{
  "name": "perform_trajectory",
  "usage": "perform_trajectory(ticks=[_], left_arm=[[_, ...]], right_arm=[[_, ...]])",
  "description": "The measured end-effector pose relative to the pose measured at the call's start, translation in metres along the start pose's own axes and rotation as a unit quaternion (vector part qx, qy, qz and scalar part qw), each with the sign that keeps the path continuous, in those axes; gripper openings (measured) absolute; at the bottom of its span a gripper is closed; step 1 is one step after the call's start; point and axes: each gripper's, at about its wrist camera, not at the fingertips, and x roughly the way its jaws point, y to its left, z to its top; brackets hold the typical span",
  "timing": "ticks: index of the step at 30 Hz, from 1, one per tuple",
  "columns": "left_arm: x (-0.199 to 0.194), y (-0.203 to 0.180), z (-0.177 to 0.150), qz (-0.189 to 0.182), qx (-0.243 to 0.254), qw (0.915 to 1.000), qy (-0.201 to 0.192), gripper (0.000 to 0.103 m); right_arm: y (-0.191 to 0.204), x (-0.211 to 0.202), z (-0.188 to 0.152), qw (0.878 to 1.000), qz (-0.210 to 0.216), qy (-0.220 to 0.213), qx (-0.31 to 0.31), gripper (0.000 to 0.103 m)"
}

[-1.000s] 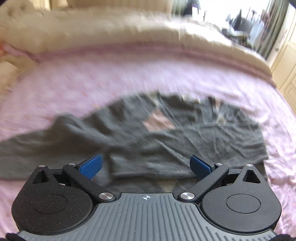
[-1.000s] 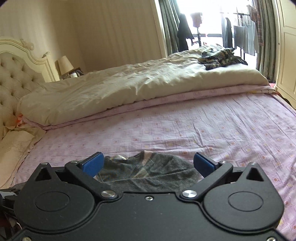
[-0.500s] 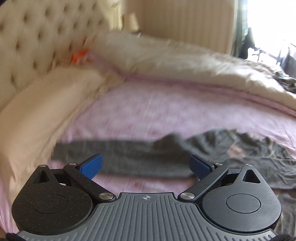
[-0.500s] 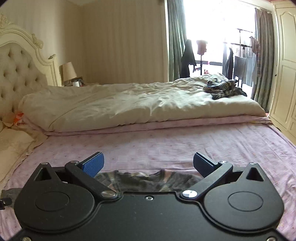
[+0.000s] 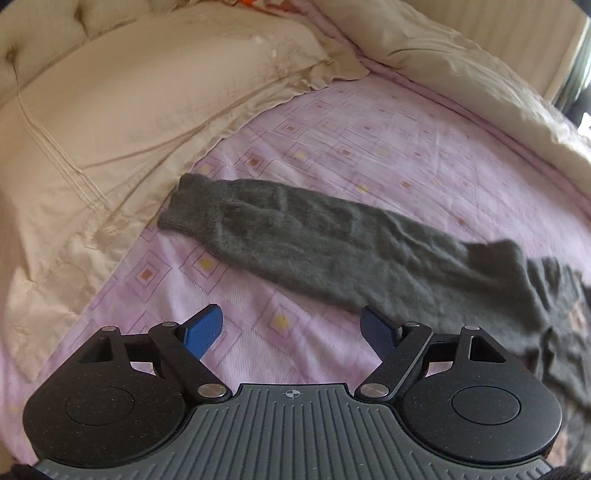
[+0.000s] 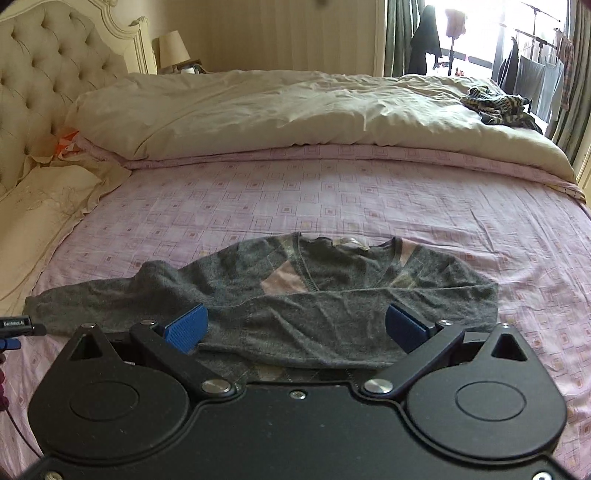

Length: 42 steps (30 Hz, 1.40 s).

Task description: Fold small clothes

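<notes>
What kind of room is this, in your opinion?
Most likely a home bedroom: a tufted headboard, a cream duvet on the pink sheet, and a bedside lamp.

Bed: pink patterned sheet point(image 6: 332, 199), ahead of the tongs
Duvet point(image 6: 295, 107): cream, heaped beyond
Headboard point(image 6: 40, 81): tufted, far left
Lamp point(image 6: 173, 46): back left
Window point(image 6: 480, 33): bright, far right, curtains point(image 6: 397, 37) beside

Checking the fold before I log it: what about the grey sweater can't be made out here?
- Sweater hem: right wrist view, hidden behind the right hand-held gripper.
- Sweater body: left wrist view, cut off by the right edge; only the outstretched sleeve shows.
</notes>
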Motion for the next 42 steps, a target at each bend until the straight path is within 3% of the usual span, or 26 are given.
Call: perform_trajectory(ticks=[5,8,13,19,23,25,28,32,36,37,38,39,40,41,42], left_arm=[[0.022,0.033,0.020,-0.106,-0.063,0.9923,0.003,0.082],[0.023,0.044,0.026,-0.147,-0.087,0.9853,-0.006,0.082],[0.030,0.065,0.030,-0.222,-0.162,0.9615,0.003,0.088],[0.049,0.079,0.030,-0.178,-0.200,0.9636,0.007,0.088],[0.066,0.084,0.025,-0.147,-0.199,0.9687,0.023,0.088],[0.073,0.085,0.023,-0.145,-0.193,0.9702,0.021,0.090],[0.074,0.079,0.024,-0.148,-0.176,0.9731,0.012,0.102],[0.081,0.072,0.033,-0.140,-0.150,0.9787,-0.002,0.102],[0.090,0.075,0.047,-0.145,-0.170,0.9745,-0.013,0.099],[0.092,0.076,0.049,-0.144,-0.180,0.9730,-0.016,0.091],[0.094,0.077,0.052,-0.143,-0.189,0.9715,-0.016,0.076],[0.095,0.078,0.054,-0.144,-0.197,0.9697,-0.013,0.069],[0.095,0.080,0.055,-0.145,-0.206,0.9677,-0.014,0.046],[0.095,0.080,0.056,-0.135,-0.212,0.9679,-0.014,0.006],[0.094,0.078,0.058,-0.109,-0.212,0.9711,-0.009,0.008]], right_arm=[[0.014,0.016,0.001,0.999,0.023,0.023,-0.005,0.102],[0.020,0.025,0.002,0.999,0.032,0.034,0.000,0.102],[0.028,0.037,0.005,0.998,0.037,0.045,0.002,0.102],[0.029,0.044,0.008,0.998,0.039,0.056,0.000,0.102],[0.025,0.049,0.010,0.997,0.037,0.062,0.000,0.102],[0.023,0.052,0.010,0.997,0.036,0.065,0.004,0.102],[0.021,0.059,0.009,0.997,0.037,0.074,0.011,0.102],[0.023,0.065,0.006,0.995,0.051,0.086,0.009,0.102],[0.024,0.065,0.004,0.995,0.054,0.085,0.008,0.102],[0.024,0.063,0.004,0.995,0.054,0.084,0.010,0.102],[0.023,0.062,0.003,0.995,0.054,0.084,0.011,0.102],[0.022,0.061,0.002,0.995,0.052,0.083,0.012,0.102],[0.020,0.060,0.002,0.995,0.051,0.083,0.014,0.102],[0.017,0.058,0.001,0.995,0.050,0.083,0.017,0.102],[0.014,0.057,-0.001,0.995,0.047,0.083,0.020,0.102]])
